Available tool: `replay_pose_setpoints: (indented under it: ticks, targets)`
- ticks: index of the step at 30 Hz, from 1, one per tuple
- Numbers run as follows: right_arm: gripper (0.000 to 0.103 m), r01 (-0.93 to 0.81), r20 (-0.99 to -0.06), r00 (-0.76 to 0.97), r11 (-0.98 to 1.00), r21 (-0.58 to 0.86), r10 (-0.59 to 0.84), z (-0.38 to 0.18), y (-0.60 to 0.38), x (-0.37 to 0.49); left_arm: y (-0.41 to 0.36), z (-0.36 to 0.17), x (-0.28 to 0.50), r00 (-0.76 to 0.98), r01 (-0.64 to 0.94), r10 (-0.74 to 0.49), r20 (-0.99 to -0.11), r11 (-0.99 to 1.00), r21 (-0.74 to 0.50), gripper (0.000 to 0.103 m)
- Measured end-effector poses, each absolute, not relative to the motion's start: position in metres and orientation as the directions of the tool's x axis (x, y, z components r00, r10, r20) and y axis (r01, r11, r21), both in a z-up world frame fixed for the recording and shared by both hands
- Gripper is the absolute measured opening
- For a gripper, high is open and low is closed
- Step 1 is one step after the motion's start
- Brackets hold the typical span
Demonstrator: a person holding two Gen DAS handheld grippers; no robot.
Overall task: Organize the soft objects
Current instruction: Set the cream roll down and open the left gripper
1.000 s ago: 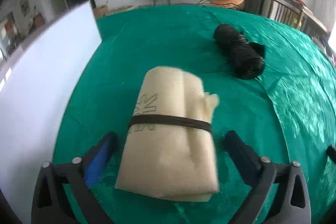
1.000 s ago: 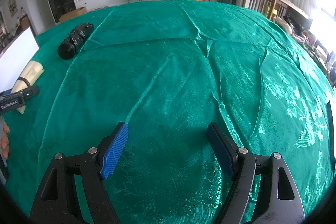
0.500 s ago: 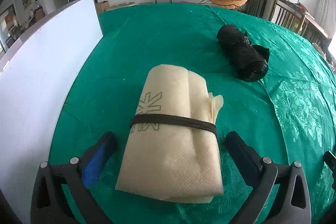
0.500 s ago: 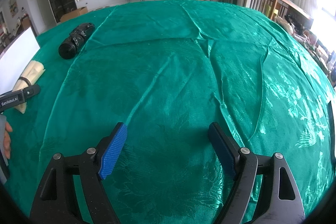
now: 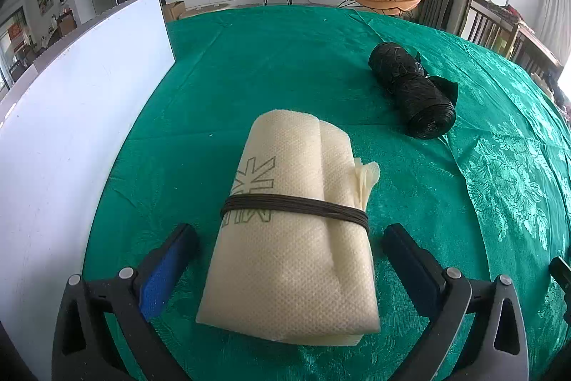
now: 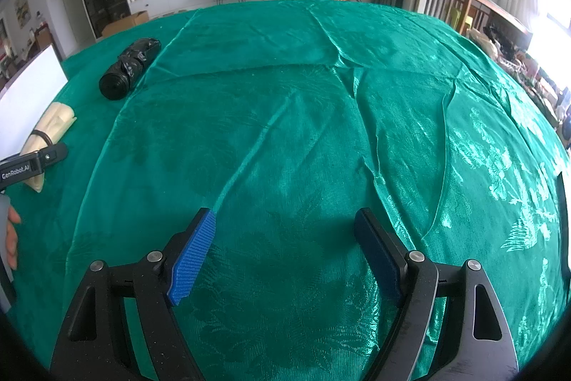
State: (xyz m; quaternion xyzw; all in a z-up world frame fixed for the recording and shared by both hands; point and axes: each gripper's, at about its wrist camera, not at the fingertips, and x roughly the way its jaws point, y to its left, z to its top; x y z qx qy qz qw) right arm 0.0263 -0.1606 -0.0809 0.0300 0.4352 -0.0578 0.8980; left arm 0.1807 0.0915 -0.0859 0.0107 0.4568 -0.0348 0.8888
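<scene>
A cream rolled cloth [image 5: 296,224] tied with a dark band lies on the green tablecloth [image 5: 271,66]. My left gripper [image 5: 289,241] is open, its fingers on either side of the roll's near end with gaps showing on both sides. A black roll of bags [image 5: 414,95] lies farther back to the right. In the right wrist view the cream cloth [image 6: 50,127] and the black roll [image 6: 128,66] appear at the far left. My right gripper [image 6: 285,234] stands open over bare cloth, holding nothing.
A tall white board [image 5: 71,116] stands along the left side of the table, close to the cream roll. A person's hand [image 6: 10,234] shows at the left edge of the right wrist view. The tablecloth has creases [image 6: 371,145] toward the right.
The left gripper has eased slightly forward around the cream roll, and the view has steadied. The right gripper has barely moved.
</scene>
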Motion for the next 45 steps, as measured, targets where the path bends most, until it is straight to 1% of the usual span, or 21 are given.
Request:
replay_pose_setpoints:
  ticks: [36, 39, 42, 45]
  targets:
    - [0.083, 0.131, -0.785, 0.614, 0.991, 0.004, -0.078, -0.081, -0.161, 0.026, 0.091, -0.086, 0.181, 0.58, 0.071, -0.052, -0.813, 0.997, -0.013, 0.103]
    - [0.082, 0.121, -0.804, 0.592, 0.993, 0.01, -0.065, -0.076, -0.161, 0.033, 0.092, -0.086, 0.181, 0.58, 0.071, -0.052, -0.813, 0.997, -0.013, 0.103]
    - [0.082, 0.106, -0.777, 0.63, 0.988, 0.11, 0.018, -0.055, -0.159, 0.054, 0.091, -0.086, 0.181, 0.58, 0.071, -0.051, -0.813, 0.997, -0.013, 0.103]
    - [0.082, 0.025, -0.759, 0.636, 0.979, 0.2, 0.139, -0.028, -0.134, 0.105, 0.092, -0.086, 0.181, 0.58, 0.071, -0.052, -0.813, 0.997, -0.013, 0.103]
